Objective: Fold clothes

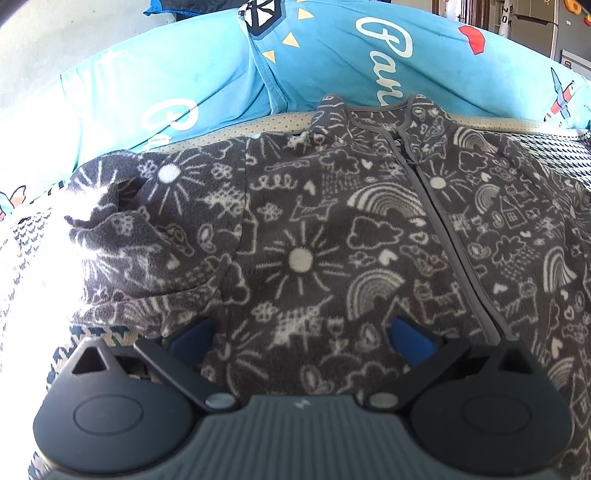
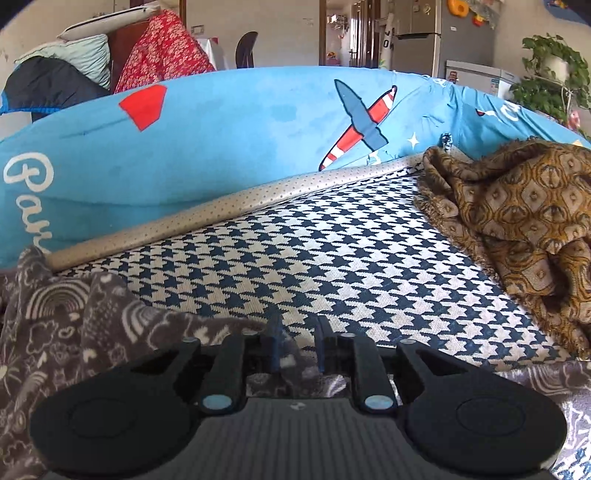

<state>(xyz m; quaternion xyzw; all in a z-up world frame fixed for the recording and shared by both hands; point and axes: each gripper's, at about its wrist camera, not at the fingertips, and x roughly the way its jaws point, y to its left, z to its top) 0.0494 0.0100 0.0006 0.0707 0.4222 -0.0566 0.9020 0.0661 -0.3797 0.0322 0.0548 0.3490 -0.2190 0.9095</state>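
My left gripper (image 1: 301, 334) is spread wide, blue pads far apart, nothing pinched; it sits low over the grey fleece jacket (image 1: 303, 229). Jacket lies flat, front up, on the houndstooth cover (image 1: 554, 155). Long axis runs 6 to 12 in the left view: collar (image 1: 373, 110) at 12, hem end toward me at 6. Zipper (image 1: 436, 206) runs from the collar down toward 5, closed as far as I can see. One sleeve (image 1: 122, 221) sticks out toward 9, cuff bunched, partly blown out by glare. White doodle print all over: suns, rainbows, clouds.

My right gripper (image 2: 297, 347) is nearly closed, narrow gap, with a flap of the same jacket's edge (image 2: 110, 325) between the fingers; whether it's really clamped, can't tell. In the right view, fleece spreads from 9 round to 6 and out to 4.

Surface: navy-white houndstooth cover with a beige dotted piping edge (image 2: 221, 206). Behind it at 12, a blue cushion (image 2: 240, 125) with a plane print and white script. At 3, a crumpled brown patterned cloth (image 2: 517, 206). Room beyond: fridge (image 2: 424, 33), potted plant (image 2: 554, 70), red floral fabric (image 2: 166, 51).
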